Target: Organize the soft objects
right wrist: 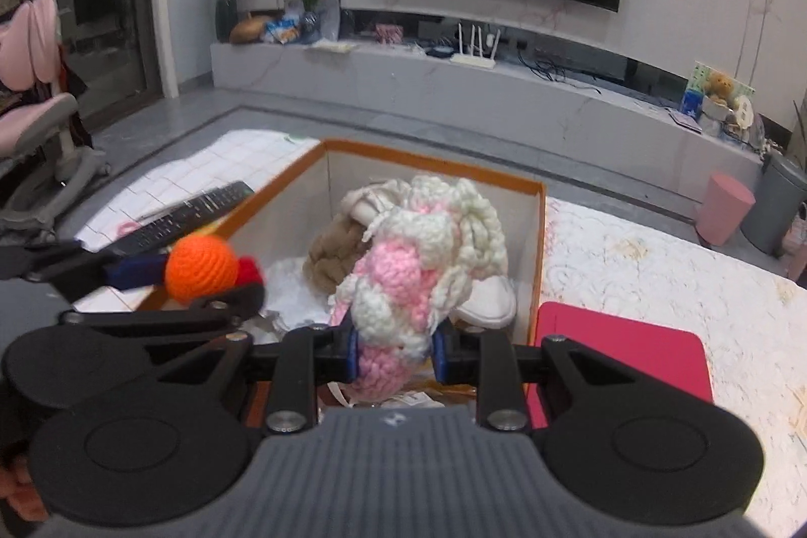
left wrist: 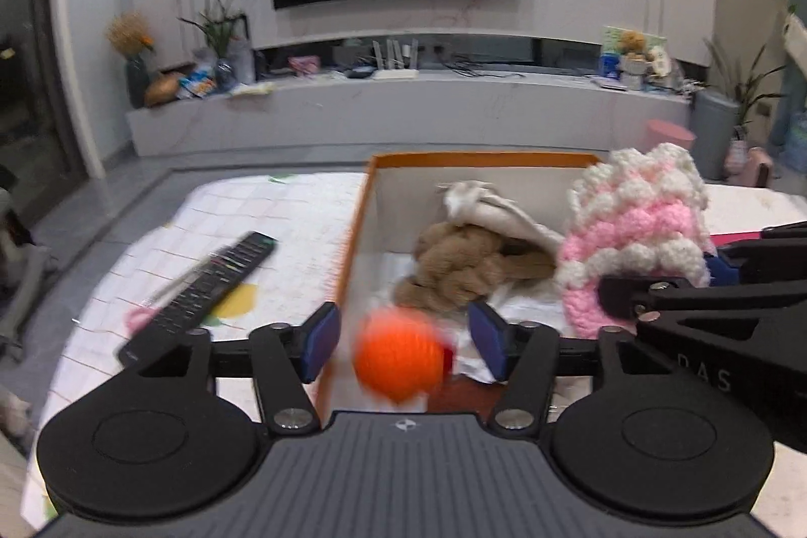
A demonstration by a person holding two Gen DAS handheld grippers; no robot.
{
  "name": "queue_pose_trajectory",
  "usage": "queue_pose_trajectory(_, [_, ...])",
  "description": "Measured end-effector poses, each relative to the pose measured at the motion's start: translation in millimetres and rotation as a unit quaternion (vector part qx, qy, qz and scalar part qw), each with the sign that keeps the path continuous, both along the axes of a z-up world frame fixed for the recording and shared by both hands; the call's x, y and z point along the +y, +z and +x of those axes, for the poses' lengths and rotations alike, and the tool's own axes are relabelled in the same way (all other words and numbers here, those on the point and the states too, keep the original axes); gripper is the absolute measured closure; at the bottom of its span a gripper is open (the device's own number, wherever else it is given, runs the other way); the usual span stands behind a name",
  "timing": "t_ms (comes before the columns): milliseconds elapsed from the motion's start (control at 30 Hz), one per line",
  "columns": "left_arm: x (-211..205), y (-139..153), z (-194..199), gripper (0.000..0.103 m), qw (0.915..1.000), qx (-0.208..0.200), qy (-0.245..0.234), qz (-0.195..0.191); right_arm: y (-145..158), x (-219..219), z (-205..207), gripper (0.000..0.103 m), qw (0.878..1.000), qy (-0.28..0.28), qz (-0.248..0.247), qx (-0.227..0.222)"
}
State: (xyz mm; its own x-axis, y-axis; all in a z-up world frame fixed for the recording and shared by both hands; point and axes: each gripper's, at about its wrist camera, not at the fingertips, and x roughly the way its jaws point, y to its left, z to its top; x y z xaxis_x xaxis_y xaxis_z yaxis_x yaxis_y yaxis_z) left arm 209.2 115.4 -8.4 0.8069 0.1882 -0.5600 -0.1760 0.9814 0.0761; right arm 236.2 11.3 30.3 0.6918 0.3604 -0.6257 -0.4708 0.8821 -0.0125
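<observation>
The left hand-held gripper (left wrist: 403, 339) stands with its blue pads spread wide; a blurred orange crocheted ball (left wrist: 396, 354) sits in the gap between them, neither pad touching it, above the near end of the orange-rimmed cardboard box (left wrist: 479, 159). The right hand-held gripper (right wrist: 395, 354) pinches the lower end of a pink-and-cream chunky knitted piece (right wrist: 418, 255), which stands up above the box opening. Inside the box lie a tan knitted item (left wrist: 464, 265) and a cream cloth (left wrist: 494, 205) on white paper. The box rests on a pale patterned surface (right wrist: 655, 265). A black remote control (left wrist: 202, 291) lies left of the box; a red flat pad (right wrist: 625, 346) lies right of it.
</observation>
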Motion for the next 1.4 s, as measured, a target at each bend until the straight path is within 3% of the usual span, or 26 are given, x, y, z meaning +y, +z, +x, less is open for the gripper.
queue_pose_trajectory(100, [3,3,-8,0.009,0.9996,-0.016,0.024,0.005,-4,4,7,0.078,1.0,-0.006,-0.01,0.004])
queue_pose_trajectory(233, [19,10,-9,0.008,0.999,-0.031,0.021,-0.024,-5,2,-1,0.078,1.0,0.002,-0.018,0.007])
queue_pose_trajectory(467, [30,12,-10,0.007,0.9985,-0.028,0.026,-0.04,-19,19,8,0.078,0.998,0.026,-0.051,0.037])
queue_pose_trajectory(567, [28,15,-14,0.007,0.9984,-0.045,0.023,-0.024,-22,22,8,0.066,0.997,0.034,-0.062,0.037])
queue_pose_trajectory(667, [26,22,-19,0.007,0.9977,-0.06,0.028,-0.017,-19,23,2,0.034,0.997,0.037,-0.064,0.013])
queue_pose_trajectory(767, [23,31,-22,0.007,0.9975,-0.059,0.027,-0.027,-11,19,-8,0.032,0.998,0.031,-0.054,-0.001])
queue_pose_trajectory(900, [15,46,-36,0.006,0.9951,-0.087,0.001,-0.047,9,3,-27,0.014,0.999,0.014,-0.03,-0.026])
queue_pose_trajectory(1200, [-31,54,-68,0.0,0.9935,-0.094,-0.054,-0.035,35,-61,-94,0.005,0.995,-0.041,-0.005,-0.096])
queue_pose_trajectory(1400, [-60,43,-87,0.0,0.9927,-0.078,-0.086,-0.035,22,-106,-126,0.005,0.992,-0.105,0.026,-0.069])
